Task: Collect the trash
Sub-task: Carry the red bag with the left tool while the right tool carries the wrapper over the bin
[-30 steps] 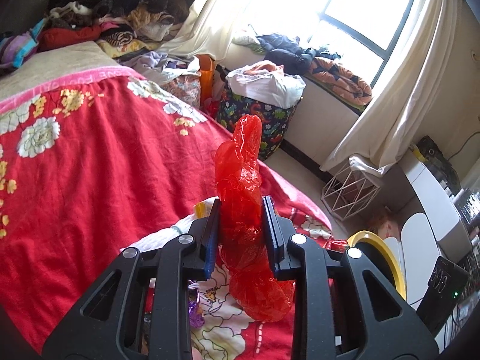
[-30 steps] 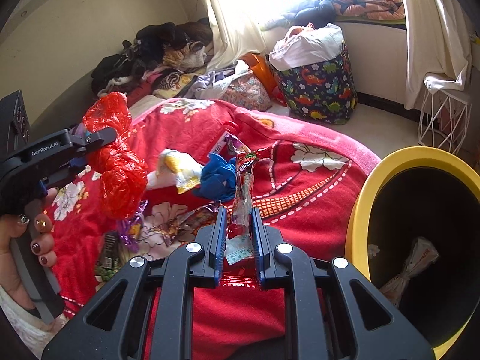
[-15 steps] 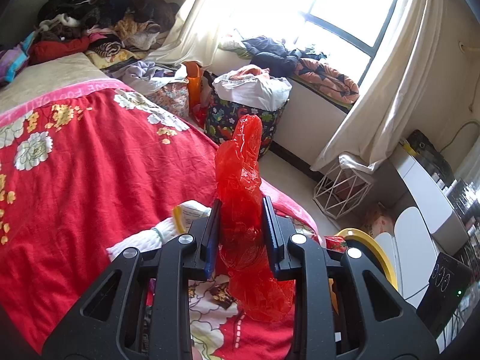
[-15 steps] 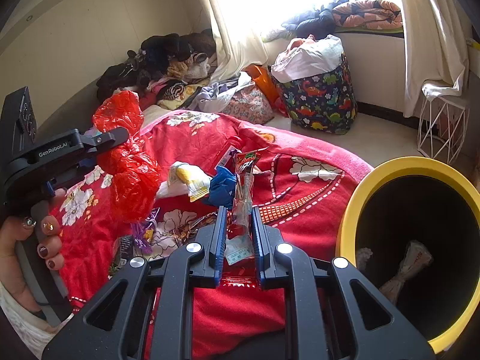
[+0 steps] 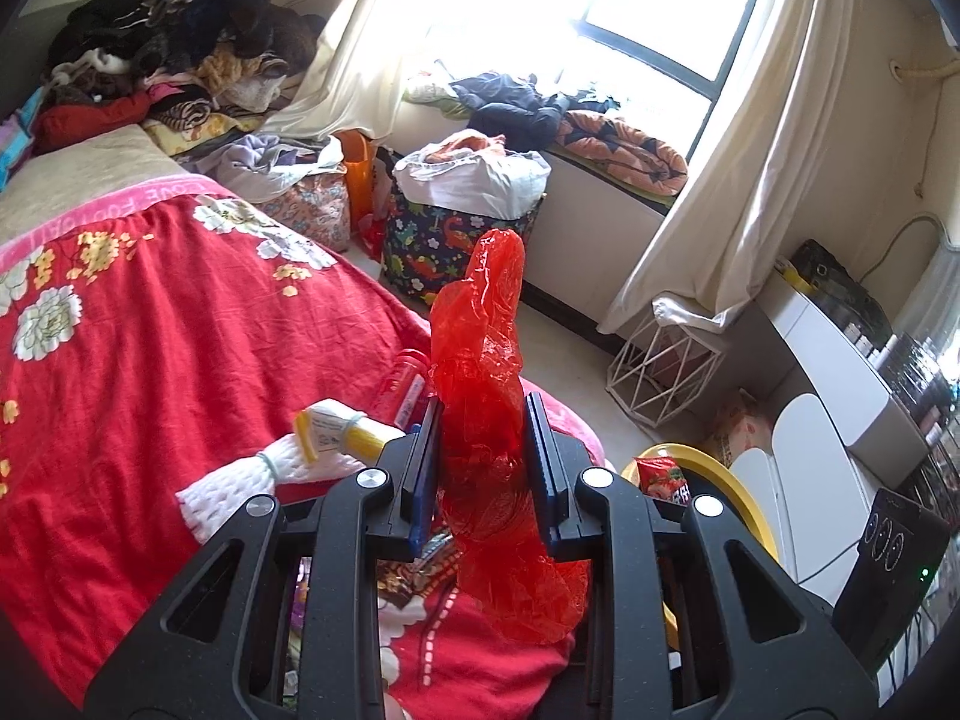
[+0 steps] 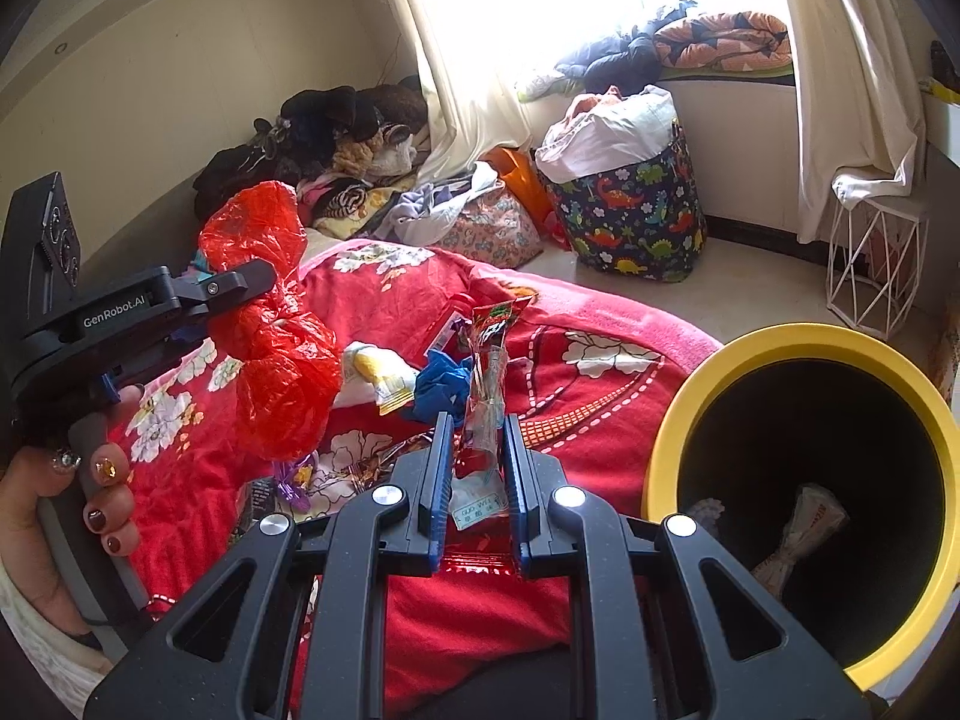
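Note:
My left gripper (image 5: 483, 420) is shut on a crumpled red plastic bag (image 5: 489, 420), which sticks up past the fingers and hangs below them. The right wrist view shows that same gripper (image 6: 258, 279) and red bag (image 6: 273, 336) at the left, above the red bedspread. A red snack wrapper (image 6: 489, 372) stands upright in my right gripper (image 6: 477, 429), which is shut on it. The yellow-rimmed bin (image 6: 798, 342) with a black inside is at the right, with wrappers at its bottom. More trash lies on the bed: a blue scrap (image 6: 441, 381), a yellow and white wrapper (image 6: 384, 378), and a white foam net (image 5: 240, 480).
A red flowered bedspread (image 5: 150, 312) covers the bed, with piled clothes (image 5: 180, 60) at its far end. A dinosaur-print laundry basket (image 6: 630, 216) and a white wire stand (image 6: 870, 264) are on the floor by the window. A white desk (image 5: 840, 384) is at the right.
Both grippers have risen a little and shifted toward the bin, each keeping its hold. The yellow rim fills more of the right wrist view.

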`<state>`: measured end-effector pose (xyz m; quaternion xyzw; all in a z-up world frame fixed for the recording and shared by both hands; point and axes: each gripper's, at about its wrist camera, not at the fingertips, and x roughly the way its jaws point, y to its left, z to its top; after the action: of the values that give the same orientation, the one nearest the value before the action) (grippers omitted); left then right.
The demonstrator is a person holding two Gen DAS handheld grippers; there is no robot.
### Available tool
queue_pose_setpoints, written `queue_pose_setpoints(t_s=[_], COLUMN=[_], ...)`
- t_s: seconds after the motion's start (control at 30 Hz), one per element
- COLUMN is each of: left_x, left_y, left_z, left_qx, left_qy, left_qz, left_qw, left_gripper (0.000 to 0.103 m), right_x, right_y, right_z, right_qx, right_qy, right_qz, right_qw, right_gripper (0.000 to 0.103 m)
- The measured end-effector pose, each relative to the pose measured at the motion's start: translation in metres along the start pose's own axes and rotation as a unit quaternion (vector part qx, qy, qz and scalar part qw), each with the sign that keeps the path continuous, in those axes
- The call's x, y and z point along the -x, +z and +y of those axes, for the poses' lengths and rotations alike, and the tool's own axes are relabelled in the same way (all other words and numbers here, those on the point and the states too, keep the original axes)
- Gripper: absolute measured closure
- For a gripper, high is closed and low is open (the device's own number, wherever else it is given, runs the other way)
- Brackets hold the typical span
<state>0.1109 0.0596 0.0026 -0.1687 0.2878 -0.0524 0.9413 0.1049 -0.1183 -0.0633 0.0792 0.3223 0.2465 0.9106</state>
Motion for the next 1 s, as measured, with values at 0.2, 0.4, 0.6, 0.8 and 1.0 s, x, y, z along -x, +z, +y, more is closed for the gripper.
queue_pose_setpoints(t_s=[0.2, 0.4, 0.6, 0.8, 1.0], left_x=[-0.001, -0.003, -0.004, -0.006, -0.009], left_y=[-0.002, -0.006, -0.009, -0.013, -0.018], left_z=[-0.013, -0.025, -0.037, -0.049, -0.059], left_qx=[-0.011, -0.020, -0.029, -0.038, -0.046], left_qy=[-0.010, -0.020, -0.027, -0.036, -0.043], left_qz=[0.002, 0.005, 0.008, 0.012, 0.018], left_qw=[0.9999, 0.9996, 0.9992, 0.9986, 0.9979], left_gripper=[0.083, 0.084, 0.084, 0.084, 0.084], right_x=[0.009, 0.020, 0.029, 0.035, 0.039], right_y=[0.000, 0.000, -0.002, -0.003, -0.004], right_z=[-0.005, -0.011, -0.018, -0.025, -0.033], right_qx=[-0.004, -0.010, -0.018, -0.028, -0.038], right_qy=[-0.004, -0.011, -0.019, -0.027, -0.037], right_qz=[-0.007, -0.015, -0.022, -0.029, -0.033], right_qw=[1.000, 1.000, 0.999, 0.999, 0.998], right_gripper=[0.087, 0.087, 0.087, 0.087, 0.087])
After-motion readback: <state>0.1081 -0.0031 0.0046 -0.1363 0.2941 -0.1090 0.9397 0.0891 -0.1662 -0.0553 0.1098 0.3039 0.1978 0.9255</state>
